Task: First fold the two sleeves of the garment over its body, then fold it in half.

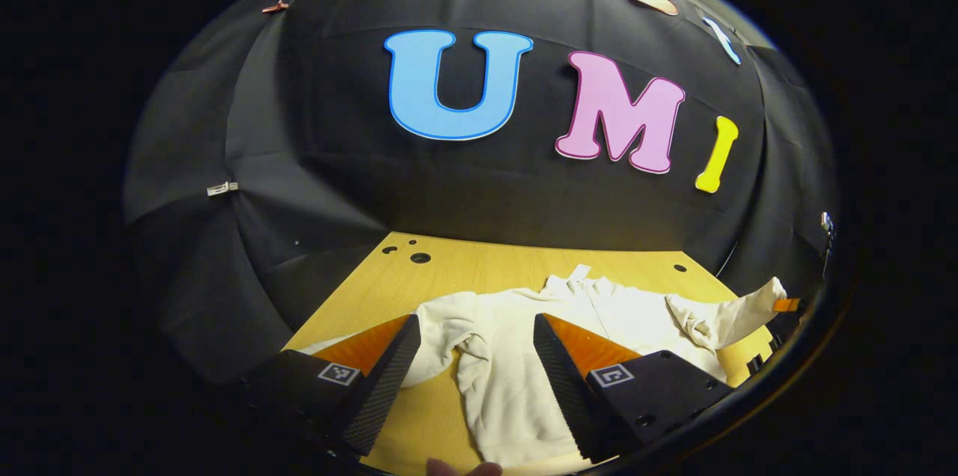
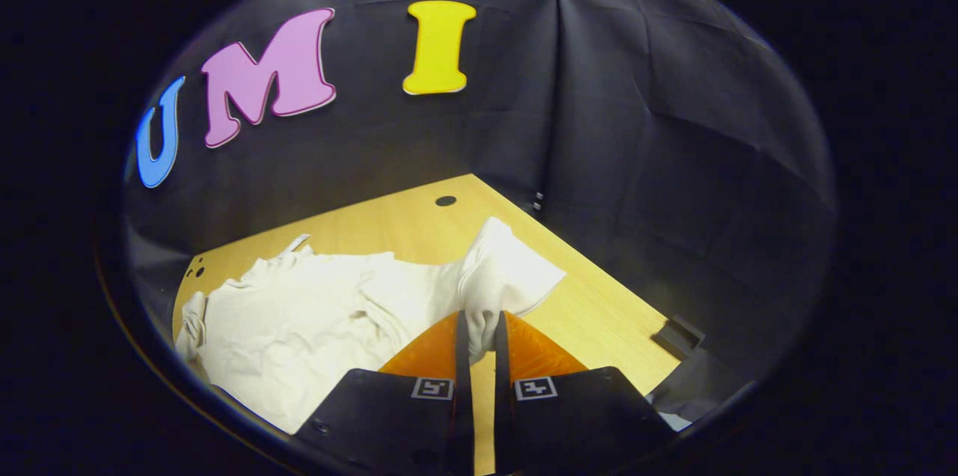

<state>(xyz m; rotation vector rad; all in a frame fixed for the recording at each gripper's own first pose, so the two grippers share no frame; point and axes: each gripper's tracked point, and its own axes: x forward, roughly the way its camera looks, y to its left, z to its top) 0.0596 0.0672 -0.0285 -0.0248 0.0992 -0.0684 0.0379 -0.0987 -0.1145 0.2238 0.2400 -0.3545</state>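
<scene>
The cream sweatshirt (image 2: 299, 319) lies spread on the wooden table (image 2: 599, 326), in front of the right gripper (image 2: 479, 334) and to its left side. The right gripper has its two fingers pressed together on the cuff end of one sleeve (image 2: 501, 274), and this sleeve stands lifted just ahead of its tips, above the table. In the left gripper view the same sleeve (image 1: 733, 315) hangs raised far to the right. The left gripper (image 1: 479, 356) is spread wide and holds nothing. The body of the sweatshirt lies between and beyond its fingers, and the other sleeve (image 1: 449, 334) lies bunched just ahead of its left finger (image 1: 385, 379).

The cloth looks soft, thick and light. It will probably sag and wrinkle and not keep any shape, so a pinch near the cuff seems the best hold: the whole sleeve should follow over the body. The knit does not look slippery, so a firm pinch should be enough. For the left gripper, the bunched sleeve end seems the natural place to take.
</scene>
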